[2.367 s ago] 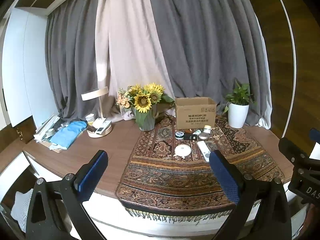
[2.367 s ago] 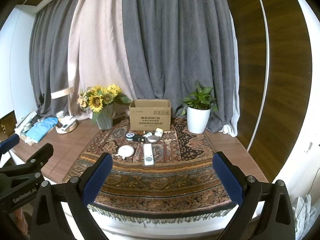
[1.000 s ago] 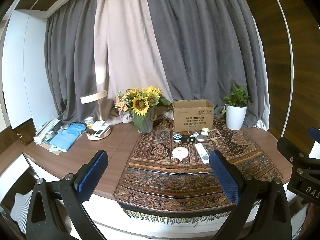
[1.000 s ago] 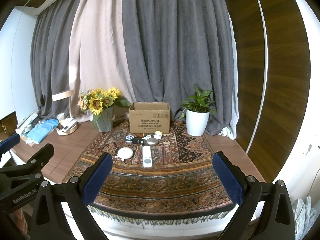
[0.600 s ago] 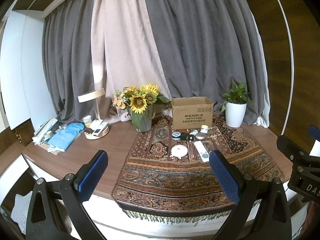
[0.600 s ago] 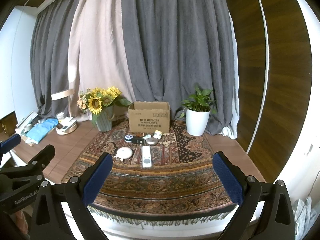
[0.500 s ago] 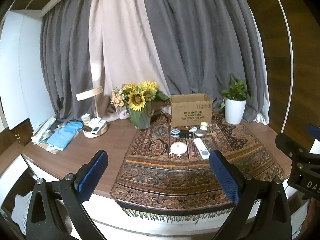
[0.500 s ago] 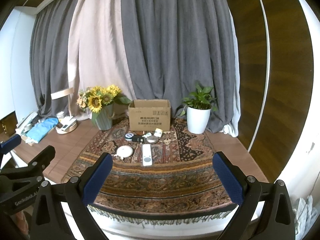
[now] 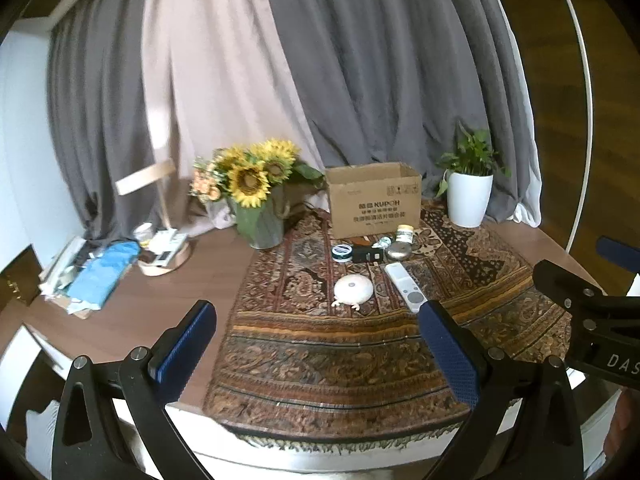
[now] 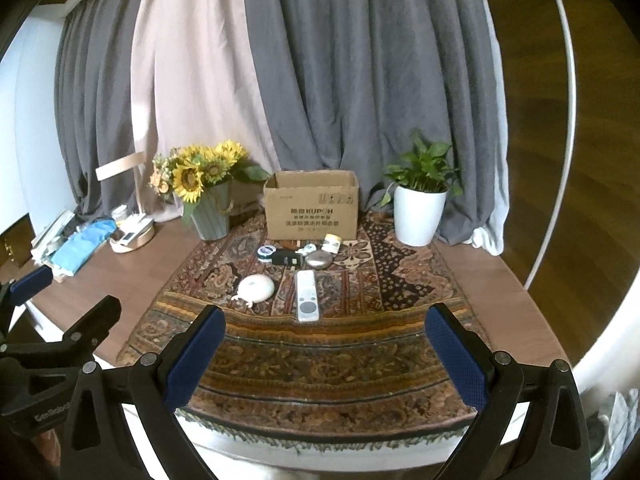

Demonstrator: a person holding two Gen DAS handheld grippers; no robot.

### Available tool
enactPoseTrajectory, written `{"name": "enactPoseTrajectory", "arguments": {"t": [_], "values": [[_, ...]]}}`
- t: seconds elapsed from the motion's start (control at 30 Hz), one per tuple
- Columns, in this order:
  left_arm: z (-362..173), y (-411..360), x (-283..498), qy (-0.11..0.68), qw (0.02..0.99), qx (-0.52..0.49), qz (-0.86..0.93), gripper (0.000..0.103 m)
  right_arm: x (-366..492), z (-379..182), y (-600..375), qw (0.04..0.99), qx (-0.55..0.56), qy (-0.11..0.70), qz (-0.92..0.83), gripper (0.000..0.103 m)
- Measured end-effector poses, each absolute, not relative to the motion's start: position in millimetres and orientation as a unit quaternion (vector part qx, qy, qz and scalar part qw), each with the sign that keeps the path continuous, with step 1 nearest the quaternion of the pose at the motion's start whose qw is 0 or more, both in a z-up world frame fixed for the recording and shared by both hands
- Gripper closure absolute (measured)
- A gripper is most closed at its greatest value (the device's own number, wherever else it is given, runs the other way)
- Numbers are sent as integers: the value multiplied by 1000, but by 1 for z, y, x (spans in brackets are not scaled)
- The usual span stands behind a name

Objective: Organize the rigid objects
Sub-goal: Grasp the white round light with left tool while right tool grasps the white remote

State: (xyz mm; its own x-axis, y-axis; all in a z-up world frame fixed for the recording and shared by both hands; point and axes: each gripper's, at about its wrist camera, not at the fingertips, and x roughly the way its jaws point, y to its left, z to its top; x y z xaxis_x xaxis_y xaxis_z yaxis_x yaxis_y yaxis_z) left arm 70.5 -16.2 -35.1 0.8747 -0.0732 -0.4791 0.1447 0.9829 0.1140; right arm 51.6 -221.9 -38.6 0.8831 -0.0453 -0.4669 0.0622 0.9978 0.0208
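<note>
An open cardboard box (image 9: 374,199) (image 10: 312,205) stands at the back of a patterned rug (image 9: 360,344) (image 10: 328,344). In front of it lie a white remote (image 9: 404,281) (image 10: 307,295), a round white device (image 9: 353,289) (image 10: 256,286), a small round tin (image 9: 342,252) (image 10: 265,253), a black box (image 9: 367,255) (image 10: 287,257), a grey oval object (image 9: 399,252) (image 10: 318,260) and a small jar (image 9: 405,233) (image 10: 332,242). My left gripper (image 9: 316,348) and right gripper (image 10: 326,352) are open and empty, held before the table's front edge, well short of the objects.
A sunflower vase (image 9: 256,200) (image 10: 204,196) stands left of the box, a potted plant (image 9: 469,188) (image 10: 418,200) right of it. A lamp on a tray (image 9: 162,248) and blue cloth (image 9: 100,276) sit on the wooden table's left. Curtains hang behind.
Both grippers have drifted slightly, closer to the table and a little to the left. Both stay open. Nothing on the rug has moved.
</note>
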Motion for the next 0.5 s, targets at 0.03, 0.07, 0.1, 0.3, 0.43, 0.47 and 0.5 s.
{"name": "enactPoseTrajectory", "arguments": {"t": [0.03,0.07,0.1,0.3,0.43,0.47,0.5], "values": [[-39,-16,81,248,964,75,-63,0,62,-41,-221,969,18,243,-28,1],[-42,-17,92,252,962,79,-68,0,70,-43,-220,968,18,247,-29,1],[-46,-17,103,256,961,81,-73,0,81,-46,-220,967,19,250,-29,1],[-65,-17,162,274,951,102,-101,0,144,-60,-212,961,10,276,-31,1],[-77,-15,196,290,942,114,-122,0,184,-73,-206,952,13,303,-29,2],[-81,-14,205,293,940,117,-128,0,192,-76,-204,951,14,308,-29,2],[-85,-14,213,296,938,118,-135,0,202,-80,-203,949,15,313,-30,2]]}}
